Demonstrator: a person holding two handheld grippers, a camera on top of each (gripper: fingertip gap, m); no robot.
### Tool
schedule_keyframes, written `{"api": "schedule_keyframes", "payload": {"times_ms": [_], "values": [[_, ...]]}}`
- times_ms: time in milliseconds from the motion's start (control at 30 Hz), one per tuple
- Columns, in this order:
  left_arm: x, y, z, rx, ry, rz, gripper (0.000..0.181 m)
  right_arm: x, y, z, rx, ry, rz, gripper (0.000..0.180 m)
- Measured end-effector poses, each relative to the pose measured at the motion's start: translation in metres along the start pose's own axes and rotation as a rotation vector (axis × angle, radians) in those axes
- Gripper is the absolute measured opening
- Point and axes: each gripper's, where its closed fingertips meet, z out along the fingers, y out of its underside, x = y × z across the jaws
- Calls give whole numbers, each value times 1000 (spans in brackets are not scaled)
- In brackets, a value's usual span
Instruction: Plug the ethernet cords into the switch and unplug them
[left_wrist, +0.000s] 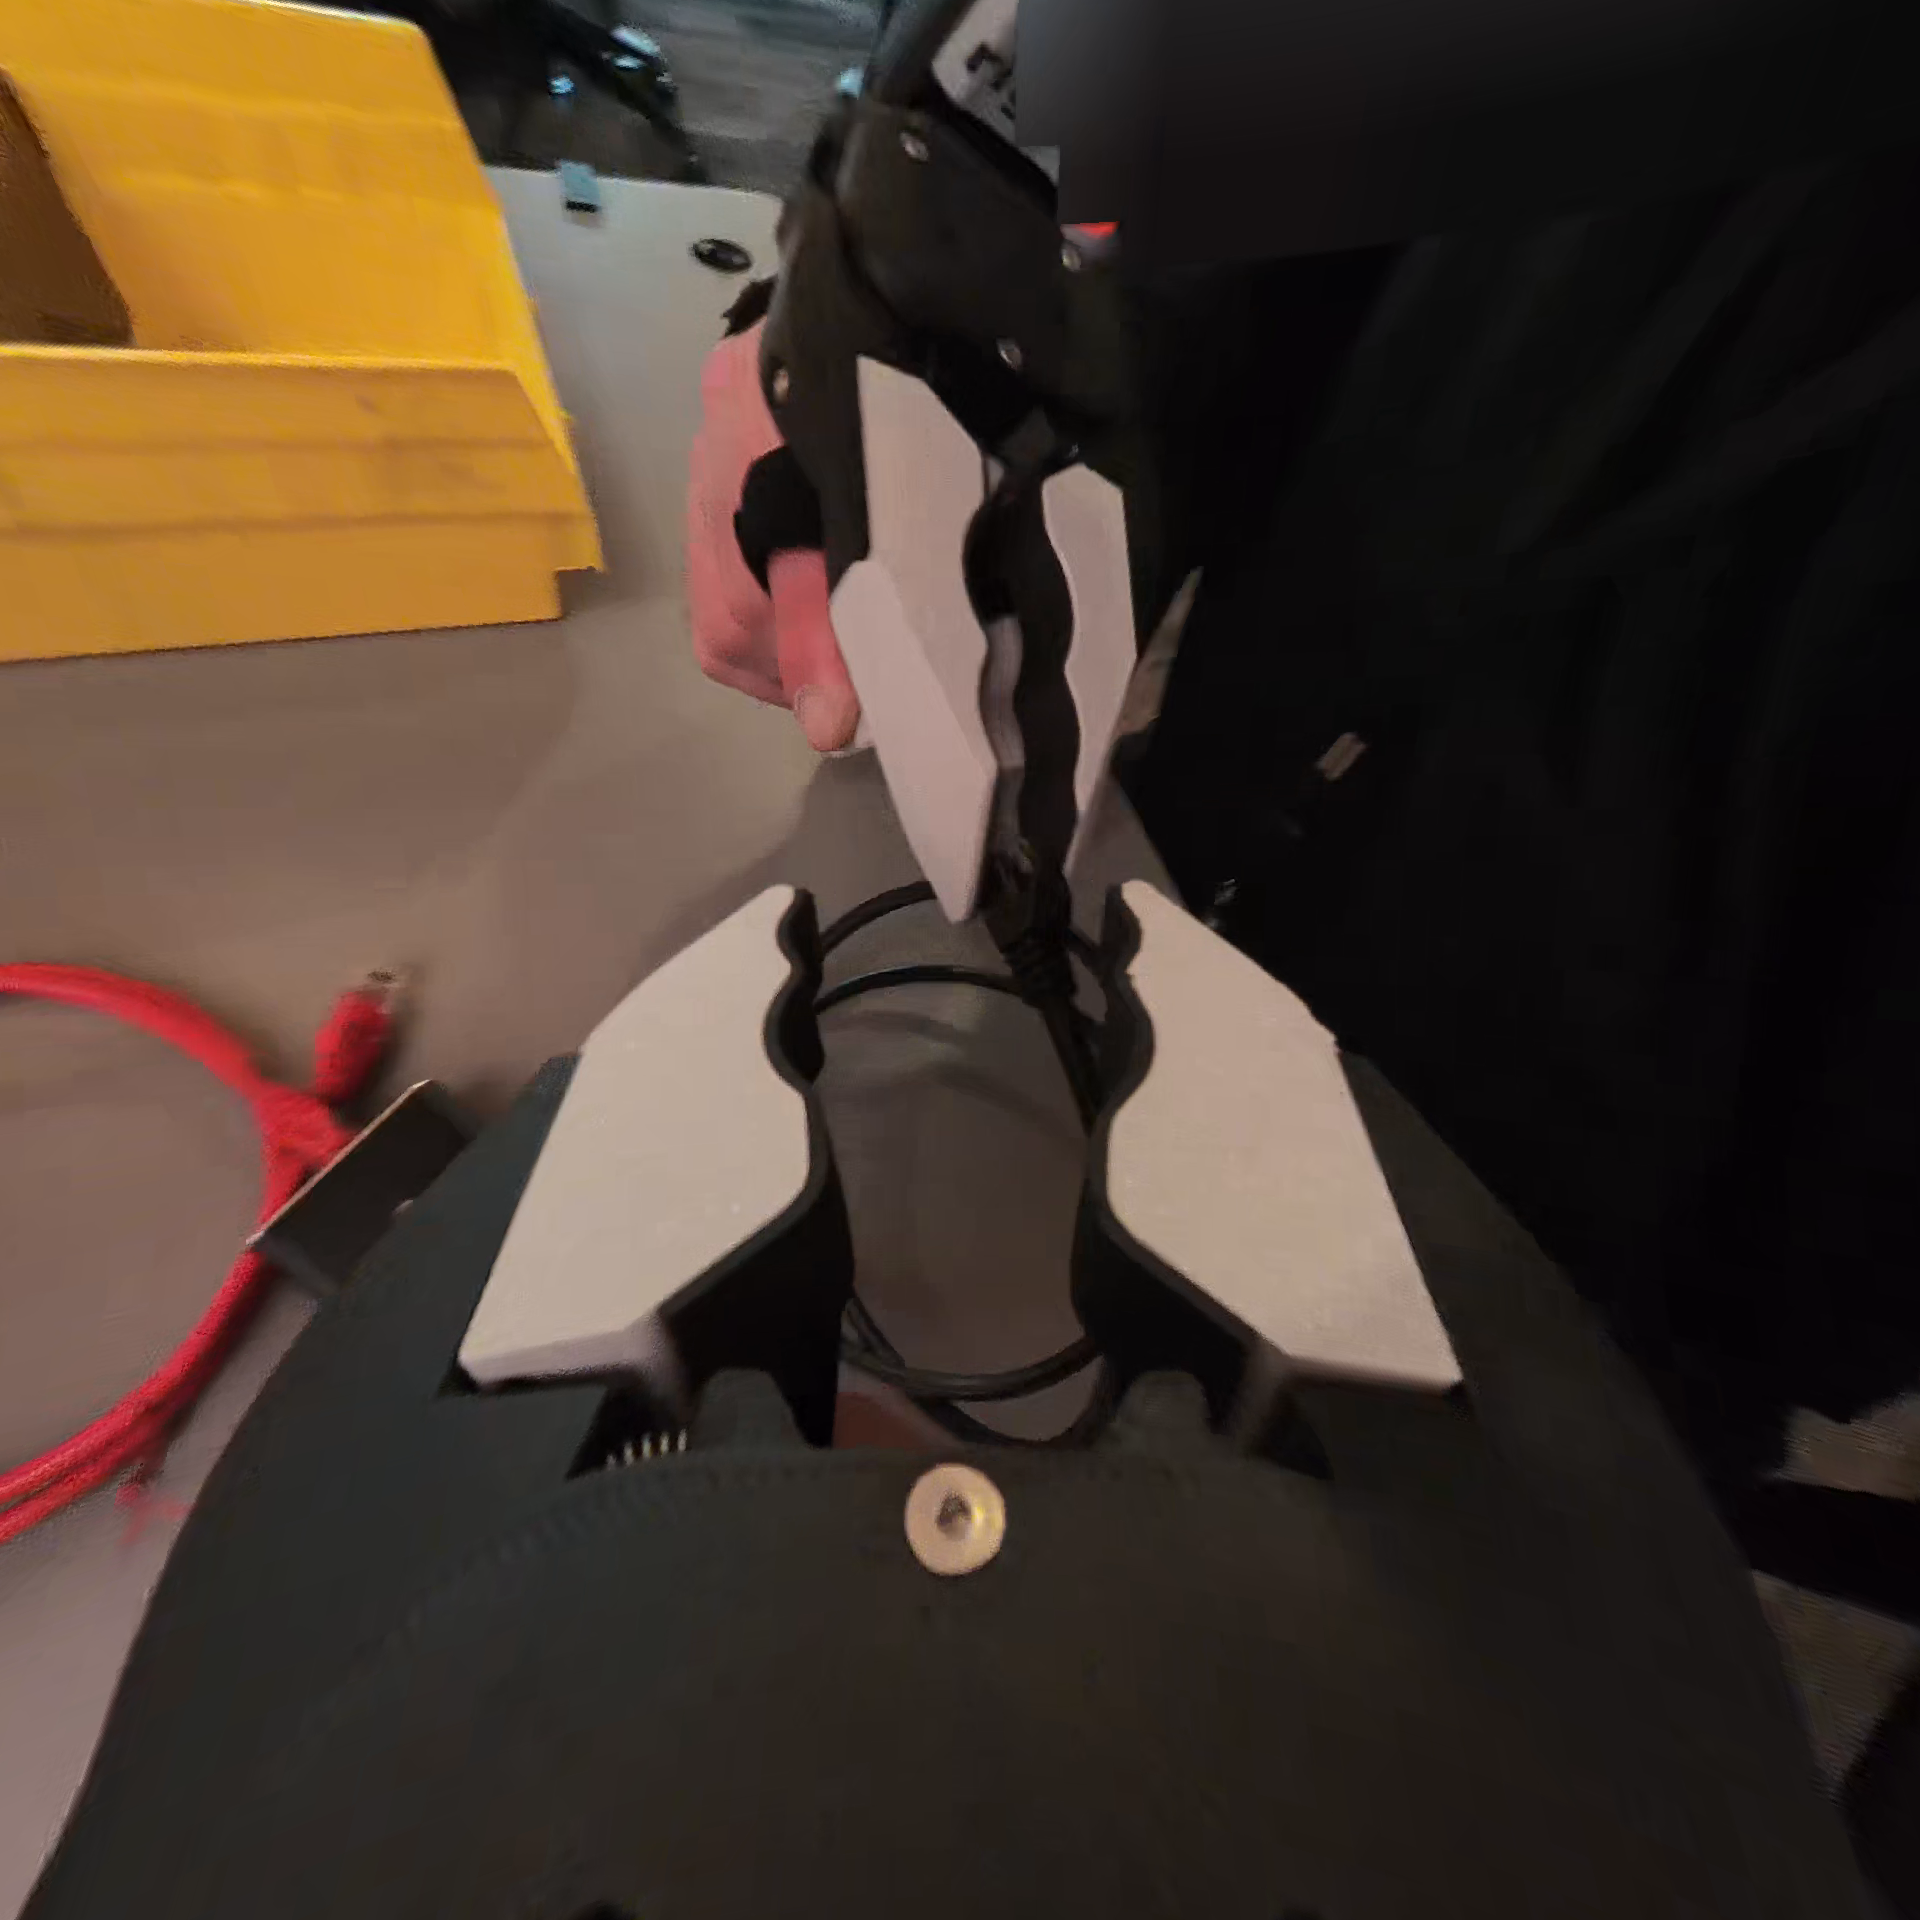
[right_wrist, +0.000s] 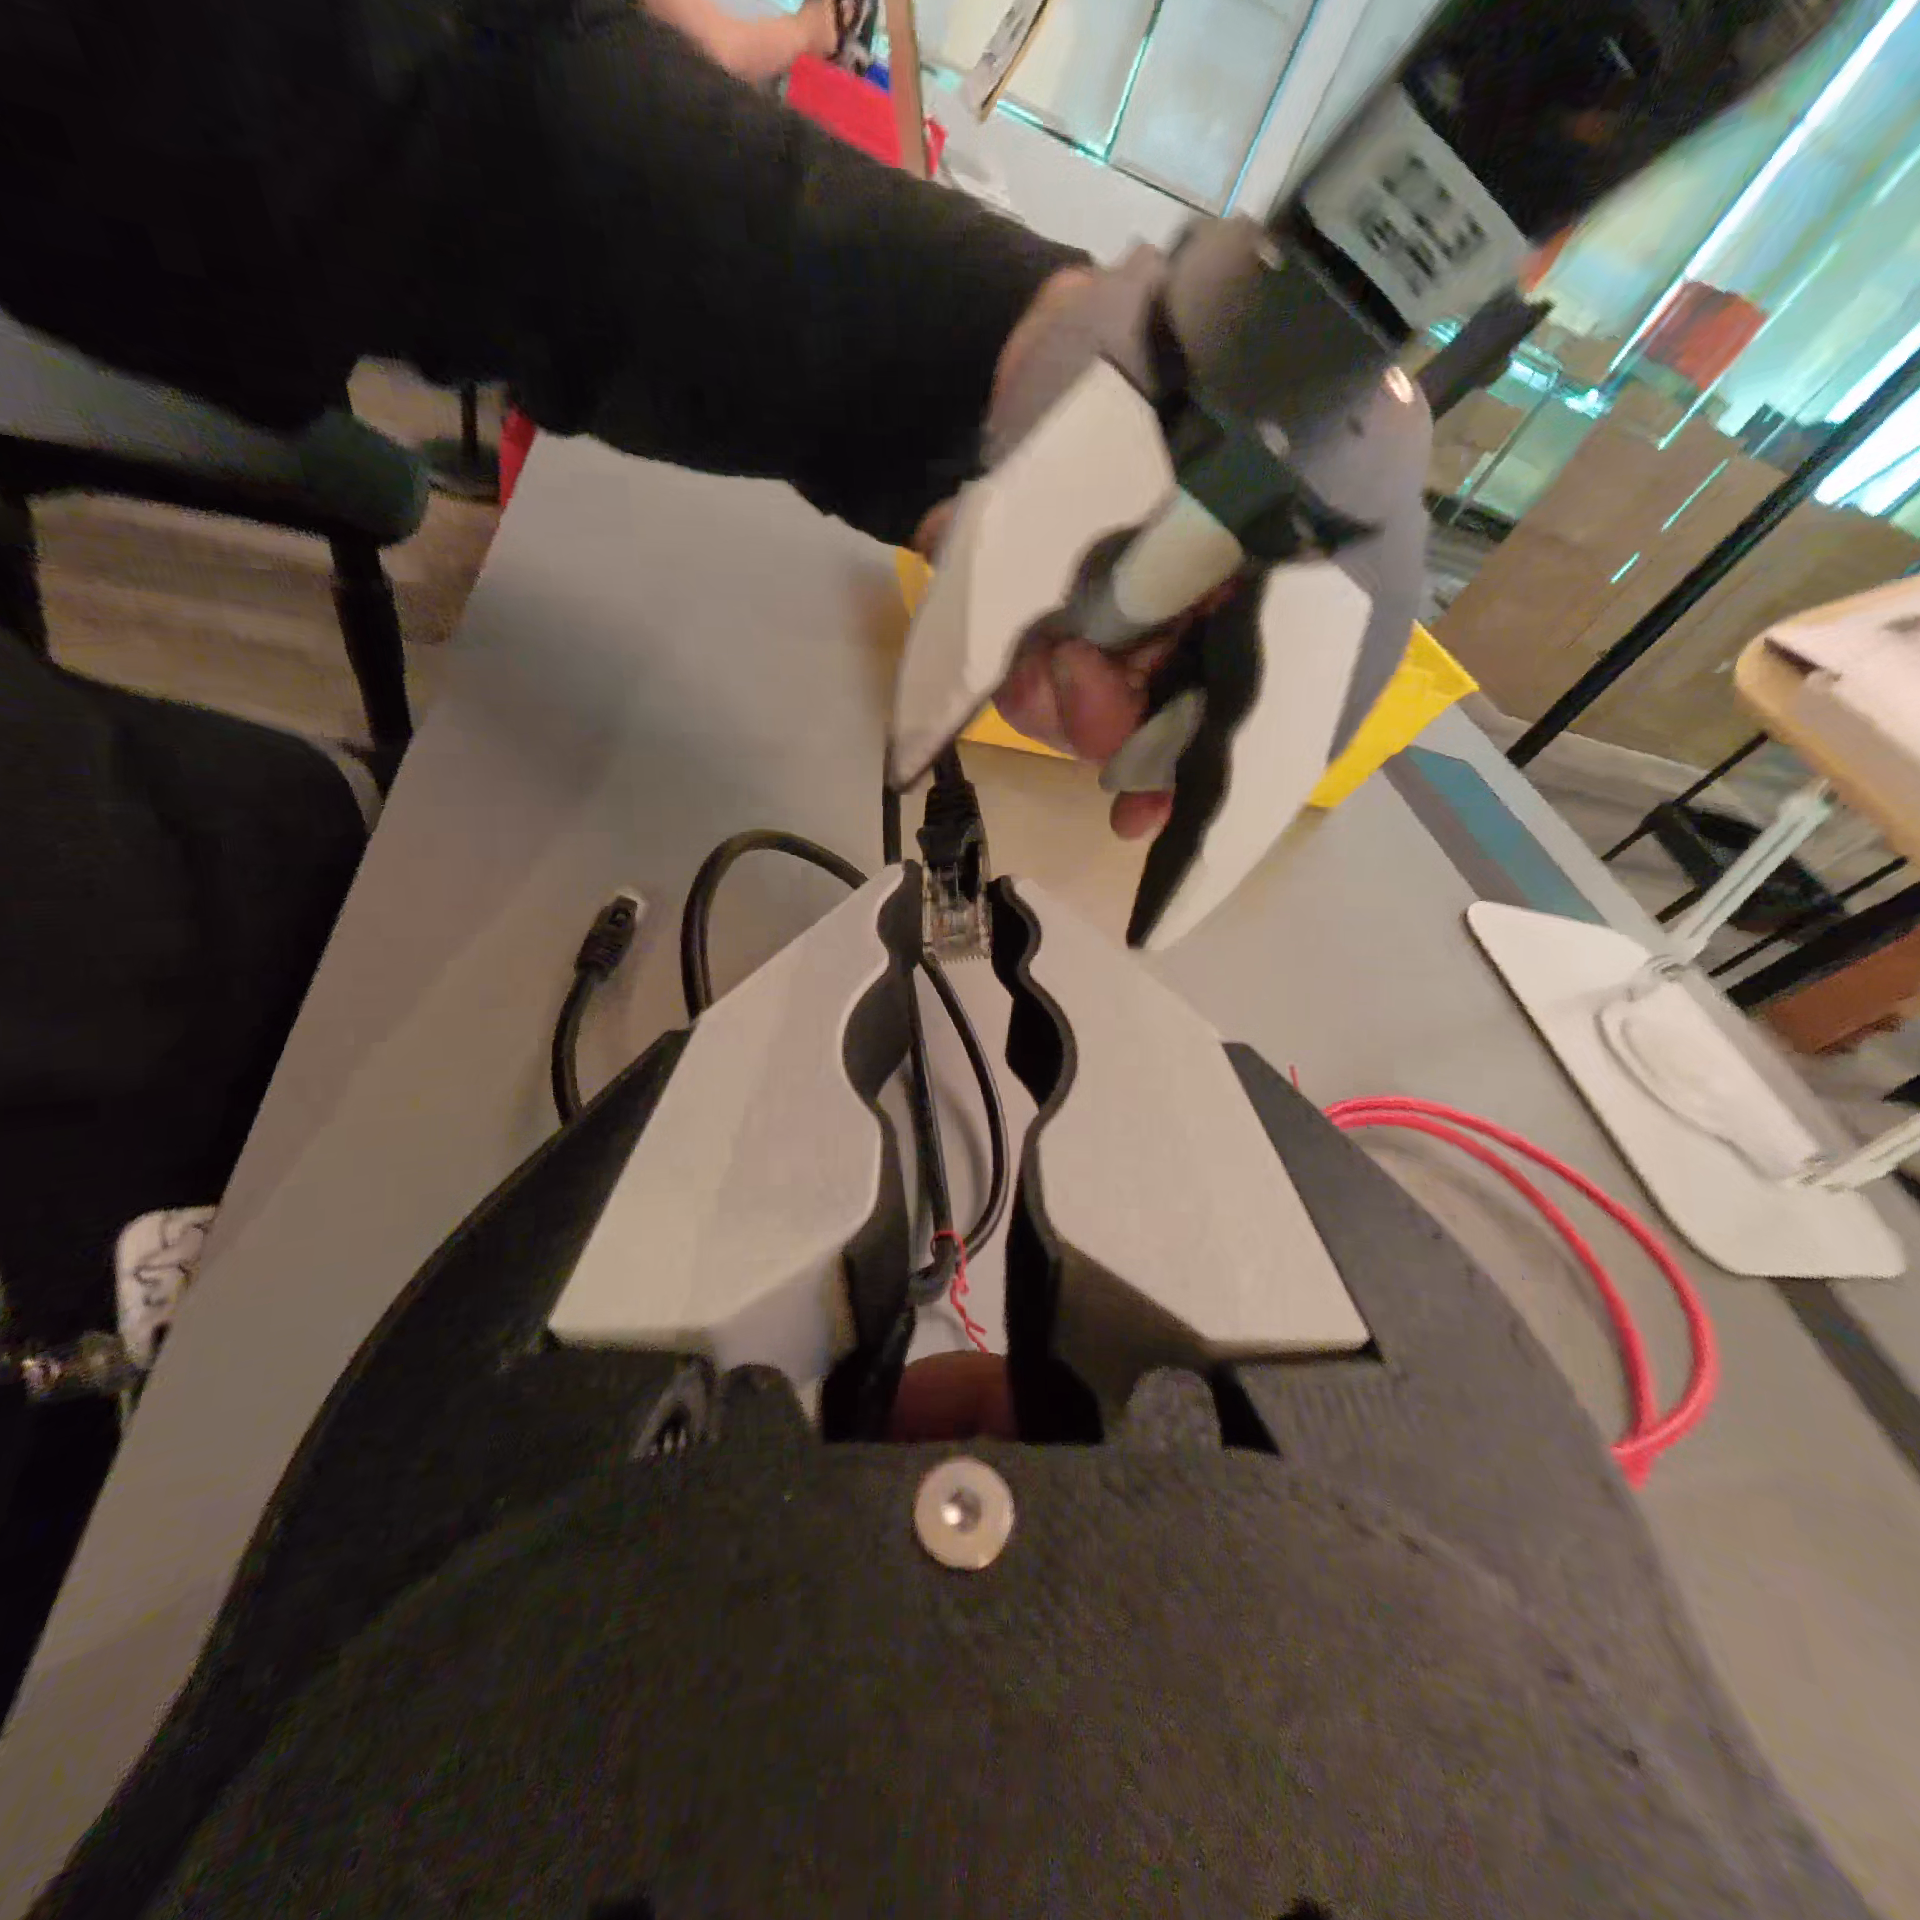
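Right tongs (right_wrist: 951, 914) pinch the black cord's clear plug (right_wrist: 954, 920) at 12 o'clock.
Left tongs (left_wrist: 961, 935) gape wide; that bendy cord feels light, so I grab its hard plug.

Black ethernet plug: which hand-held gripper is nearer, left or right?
Right. The right hand-held gripper pinches the black ethernet plug; the left hand-held gripper, open, is just beyond it.

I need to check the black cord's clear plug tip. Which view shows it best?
The right wrist view: the clear plug sits sharp between the right gripper fingertips. The left wrist view shows only its black cord.
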Motion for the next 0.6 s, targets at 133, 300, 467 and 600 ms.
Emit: {"api": "schedule_keyframes", "payload": {"times_ms": [133, 300, 467, 600], "values": [[-5, 3, 4, -71, -203, 145, 51, 15, 3, -7, 65, -3, 180, 10], [-21, 4, 8, -87, -418, 265, 43, 25, -7, -17, 200, -14, 330, 11], [-22, -22, -2, 220, -441, 137, 28, 33, -13, -24, 288, -20, 421, 11], [-19, -22, 1, 284, -431, 94, 22, 36, -10, -26, 309, -38, 453, 10]]}}
